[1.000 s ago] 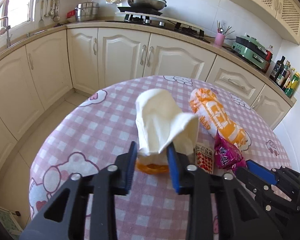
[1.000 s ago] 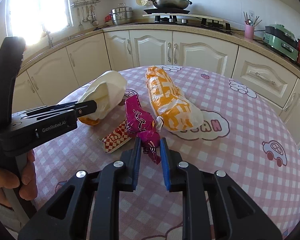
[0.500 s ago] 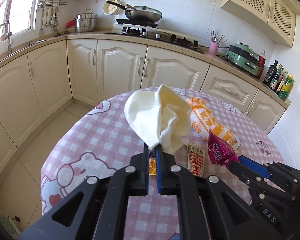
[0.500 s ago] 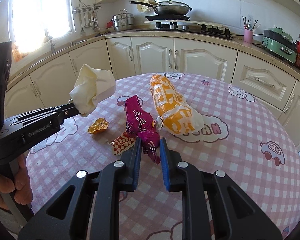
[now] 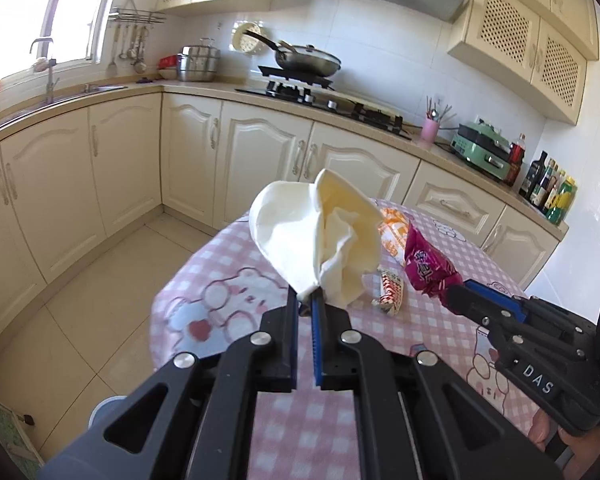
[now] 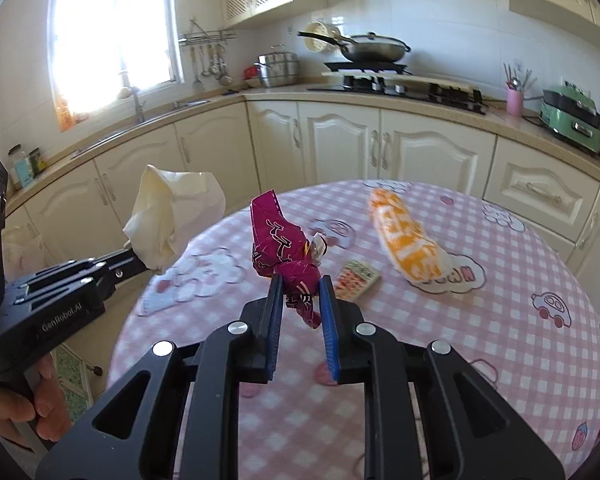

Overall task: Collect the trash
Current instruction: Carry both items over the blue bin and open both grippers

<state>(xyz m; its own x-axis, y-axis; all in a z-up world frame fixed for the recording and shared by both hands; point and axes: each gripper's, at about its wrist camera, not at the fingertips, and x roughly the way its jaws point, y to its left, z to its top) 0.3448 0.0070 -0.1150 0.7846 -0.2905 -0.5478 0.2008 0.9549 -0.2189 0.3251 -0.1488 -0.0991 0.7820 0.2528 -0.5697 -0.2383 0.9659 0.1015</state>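
My left gripper point(image 5: 305, 295) is shut on the neck of a crumpled cream paper bag point(image 5: 320, 236), held up off the round table; the same bag point(image 6: 172, 216) shows at the left of the right wrist view. My right gripper point(image 6: 300, 292) is shut on a magenta snack wrapper point(image 6: 282, 248), lifted above the pink checked tablecloth point(image 6: 460, 340); that wrapper point(image 5: 426, 266) also appears beside the bag in the left wrist view. An orange-and-white bag point(image 6: 408, 238) and a small red-and-white packet point(image 6: 356, 274) lie on the table.
Cream kitchen cabinets point(image 5: 120, 184) curve round behind the table, with a hob and pan point(image 5: 304, 60) on the counter. Beige tiled floor point(image 5: 100, 280) lies left of the table. A hand point(image 6: 20, 404) holds the left gripper's handle.
The left gripper's jaws closed on the cream bag and lifted it off the table. The right gripper rose with the magenta wrapper. Both pulled back from the table; an orange scrap is no longer visible.
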